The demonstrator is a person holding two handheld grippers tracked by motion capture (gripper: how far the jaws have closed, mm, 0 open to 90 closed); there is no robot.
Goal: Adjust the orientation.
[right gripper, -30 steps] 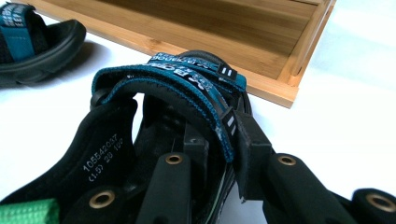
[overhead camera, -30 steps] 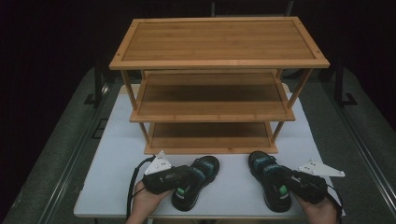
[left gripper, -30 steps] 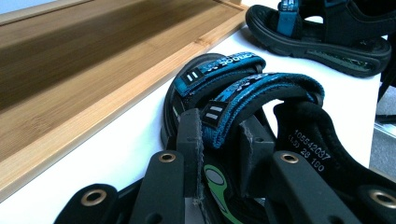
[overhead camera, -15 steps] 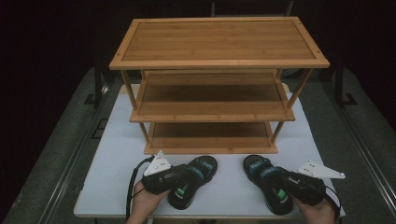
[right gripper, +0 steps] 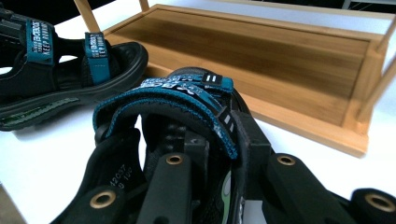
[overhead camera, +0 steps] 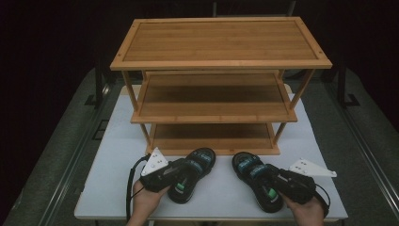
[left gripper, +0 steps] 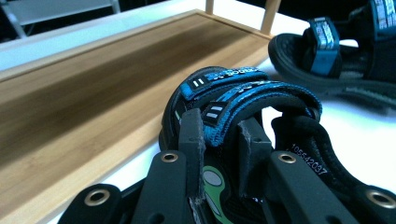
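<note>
Two black sandals with blue straps lie on the white table (overhead camera: 122, 155) in front of a three-tier wooden shelf (overhead camera: 219, 47). My left gripper (overhead camera: 184, 172) (left gripper: 219, 128) is shut on the blue strap of the left sandal (overhead camera: 197, 162) (left gripper: 243, 88), one jaw inside the strap and one outside. In the same way, my right gripper (overhead camera: 269, 182) (right gripper: 223, 135) is shut on the strap of the right sandal (overhead camera: 251, 169) (right gripper: 182, 93). Both toes point toward the bottom shelf board (overhead camera: 211, 134) (left gripper: 93, 79) (right gripper: 261, 51). Whether the soles rest on the table I cannot tell.
All three shelf boards are bare. The shelf posts (overhead camera: 146, 134) stand at the corners of the bottom tier. Dark floor and rails (overhead camera: 70, 155) flank the table. The near table edge lies just behind my hands (overhead camera: 148, 197).
The right sandal has moved left and a little toward the shelf with my right gripper. The left sandal has edged forward toward the shelf. The two toes are now closer together.
</note>
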